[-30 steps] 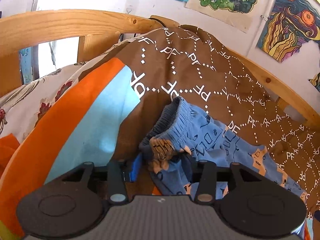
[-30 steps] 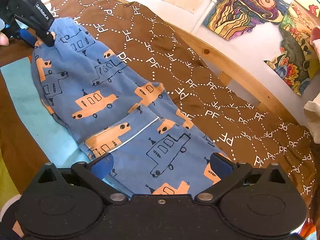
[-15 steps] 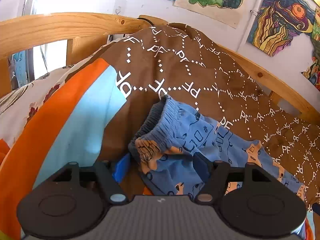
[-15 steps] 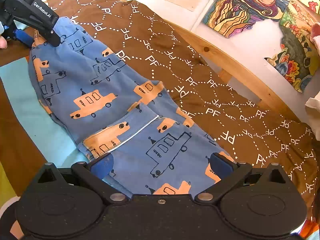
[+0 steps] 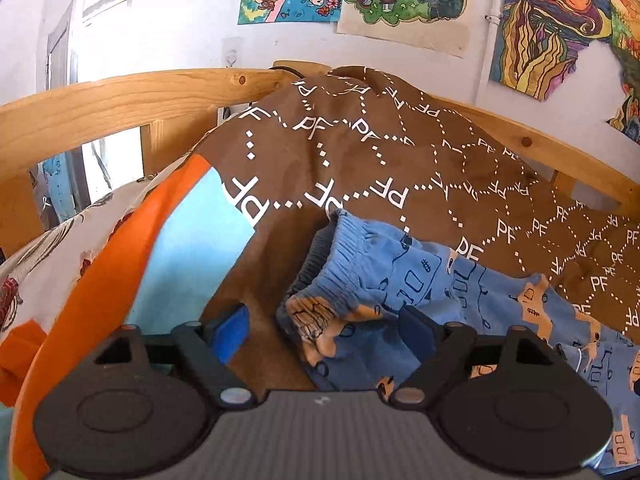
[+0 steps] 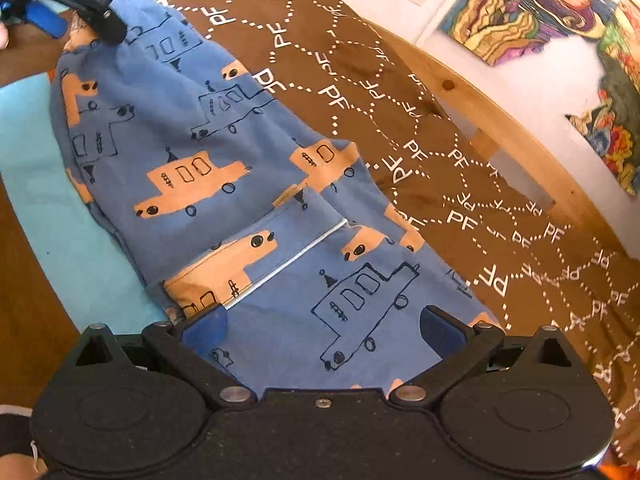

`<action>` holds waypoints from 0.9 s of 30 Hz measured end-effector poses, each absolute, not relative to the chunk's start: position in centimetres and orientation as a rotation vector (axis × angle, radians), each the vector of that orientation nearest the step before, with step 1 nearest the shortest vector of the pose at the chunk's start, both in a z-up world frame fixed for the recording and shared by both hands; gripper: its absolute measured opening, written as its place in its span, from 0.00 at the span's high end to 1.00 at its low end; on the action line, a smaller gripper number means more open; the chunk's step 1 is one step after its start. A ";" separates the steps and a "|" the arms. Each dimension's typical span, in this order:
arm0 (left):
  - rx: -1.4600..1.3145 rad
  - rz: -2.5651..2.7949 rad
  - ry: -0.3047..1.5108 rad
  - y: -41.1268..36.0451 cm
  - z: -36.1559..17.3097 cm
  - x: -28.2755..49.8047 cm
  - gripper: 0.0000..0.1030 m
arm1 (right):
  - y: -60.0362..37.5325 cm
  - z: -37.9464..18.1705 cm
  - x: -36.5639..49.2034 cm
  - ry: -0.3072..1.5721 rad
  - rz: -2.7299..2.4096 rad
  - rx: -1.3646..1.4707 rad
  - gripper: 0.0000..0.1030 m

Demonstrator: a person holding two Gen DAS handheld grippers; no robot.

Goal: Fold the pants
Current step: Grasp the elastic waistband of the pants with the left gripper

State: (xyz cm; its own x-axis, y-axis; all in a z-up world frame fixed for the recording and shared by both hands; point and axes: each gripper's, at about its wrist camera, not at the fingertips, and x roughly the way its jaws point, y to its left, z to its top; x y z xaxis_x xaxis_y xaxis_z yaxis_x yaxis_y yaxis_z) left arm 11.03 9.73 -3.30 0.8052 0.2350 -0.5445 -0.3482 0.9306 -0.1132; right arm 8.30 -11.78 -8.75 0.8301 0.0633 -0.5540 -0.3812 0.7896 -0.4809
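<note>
The blue pants lie flat on the brown blanket on the bed. The left gripper was pinching the waistband – now its fingers are opening and the cloth lies loose between them. The right gripper hovers wide over the legs – holding nothing. That fold looks done.

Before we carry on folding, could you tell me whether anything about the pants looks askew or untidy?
Yes. The waistband end of the pants is bunched and rumpled rather than flat, lying between the opening jaws of the left gripper, which do not press on it. The rest lies fairly smooth on the brown blanket.
</note>
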 end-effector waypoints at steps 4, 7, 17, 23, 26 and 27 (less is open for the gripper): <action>-0.304 0.303 0.534 10.8 -3.3 10.8 0.15 | -12.1 -8.5 8.3 0.551 0.252 -0.601 0.01; -0.446 0.216 0.519 12.3 -3.3 10.6 0.07 | -12.2 -8.5 8.1 0.545 0.255 -0.611 0.01; -0.391 0.263 0.561 12.2 -3.5 11.4 0.47 | -12.1 -8.0 7.8 0.529 0.265 -0.619 0.01; -0.404 0.284 0.566 12.3 -3.5 11.3 0.74 | -12.2 -7.8 7.5 0.527 0.263 -0.609 0.01; -0.390 0.291 0.568 12.1 -3.5 11.3 0.79 | -12.3 -7.6 7.3 0.518 0.261 -0.608 0.01; -0.374 0.294 0.568 11.9 -3.4 11.3 0.81 | -12.4 -7.4 7.2 0.515 0.259 -0.608 0.01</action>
